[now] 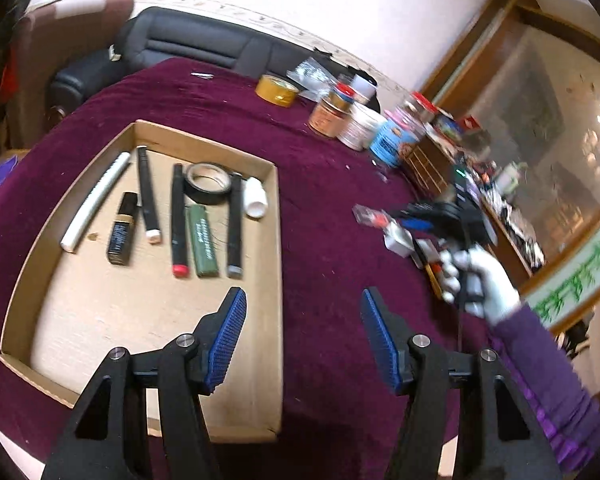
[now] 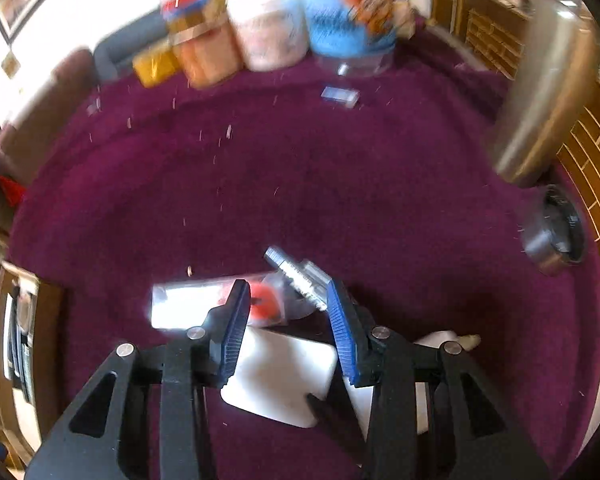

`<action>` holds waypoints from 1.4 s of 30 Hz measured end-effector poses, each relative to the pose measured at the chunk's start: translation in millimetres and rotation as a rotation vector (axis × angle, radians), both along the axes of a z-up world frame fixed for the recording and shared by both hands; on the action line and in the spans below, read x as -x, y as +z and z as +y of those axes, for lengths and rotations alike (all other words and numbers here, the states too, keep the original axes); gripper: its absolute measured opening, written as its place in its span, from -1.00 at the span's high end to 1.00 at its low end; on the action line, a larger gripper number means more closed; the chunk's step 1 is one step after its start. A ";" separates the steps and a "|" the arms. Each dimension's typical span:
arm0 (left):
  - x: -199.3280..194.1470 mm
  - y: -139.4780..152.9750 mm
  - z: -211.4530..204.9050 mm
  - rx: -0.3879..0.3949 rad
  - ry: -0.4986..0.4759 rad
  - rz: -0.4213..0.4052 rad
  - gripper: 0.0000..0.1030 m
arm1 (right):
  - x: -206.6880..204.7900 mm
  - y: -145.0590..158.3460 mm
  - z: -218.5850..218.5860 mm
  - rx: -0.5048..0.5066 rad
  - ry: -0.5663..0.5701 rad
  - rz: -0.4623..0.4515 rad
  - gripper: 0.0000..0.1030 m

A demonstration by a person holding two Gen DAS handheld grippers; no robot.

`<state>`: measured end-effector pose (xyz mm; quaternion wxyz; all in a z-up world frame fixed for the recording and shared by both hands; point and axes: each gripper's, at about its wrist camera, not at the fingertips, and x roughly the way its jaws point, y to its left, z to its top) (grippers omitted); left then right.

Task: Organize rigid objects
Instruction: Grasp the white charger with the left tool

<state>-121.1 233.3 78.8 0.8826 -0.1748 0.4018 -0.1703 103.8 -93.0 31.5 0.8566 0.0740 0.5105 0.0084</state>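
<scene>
Lying in a row inside the shallow cardboard tray [image 1: 266,280], the sorted pieces sit toward its 12 o'clock end: a white tube [image 1: 96,202] at the 9 o'clock side, then a black-and-gold case [image 1: 122,230], three black markers [image 1: 148,196], a roll of black tape [image 1: 208,184], a green bar [image 1: 202,242] and a small white bottle [image 1: 256,198] at the 3 o'clock end. The tray rests on the maroon cloth [image 1: 332,240] of the desk.

Your left hand-held gripper [image 1: 302,322] hangs above the tray's 3 o'clock wall, jaws parted about halfway, with nothing between the blue pads.

At 3 o'clock from the tray, your gloved right hand [image 1: 480,280] grips the other tool. In the right wrist view, your right hand-held gripper [image 2: 286,304] stands partly open over a loose cluster: a clear packet with a red part [image 2: 260,306], a clear piece with a metal end [image 2: 296,270], and a white block [image 2: 284,380] below the pads. Motion blur hides whether the pads touch any of them.

Jars [image 2: 268,28] line the cloth's 12 o'clock edge.
</scene>
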 end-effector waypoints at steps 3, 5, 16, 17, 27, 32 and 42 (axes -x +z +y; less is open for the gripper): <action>1.8 -0.5 -9.7 -0.001 -0.024 0.012 -0.04 | 11.6 -2.5 17.5 -0.109 0.099 0.061 0.20; 1.7 -0.8 -15.1 0.000 -0.037 0.014 -0.04 | 25.7 -8.7 26.9 -0.190 0.149 0.119 0.19; 1.5 -9.9 -62.0 -0.038 -0.177 0.037 -0.04 | 124.7 44.5 -34.1 -0.270 0.174 -0.126 0.19; 1.3 -10.9 -71.3 -0.055 -0.203 0.035 -0.04 | 131.7 44.6 -46.5 -0.257 0.146 -0.140 0.19; -39.8 -26.9 -211.6 -0.409 -0.559 -0.139 -0.04 | 180.6 20.1 -123.7 -0.284 -0.028 -0.164 0.18; -74.0 -54.5 -255.4 -0.559 -0.664 -0.135 -0.15 | 188.4 15.5 -138.8 -0.288 -0.059 -0.172 0.18; -67.5 -68.7 -249.1 -0.509 -0.654 -0.015 -0.06 | 191.7 2.9 -152.1 -0.305 -0.075 -0.179 0.18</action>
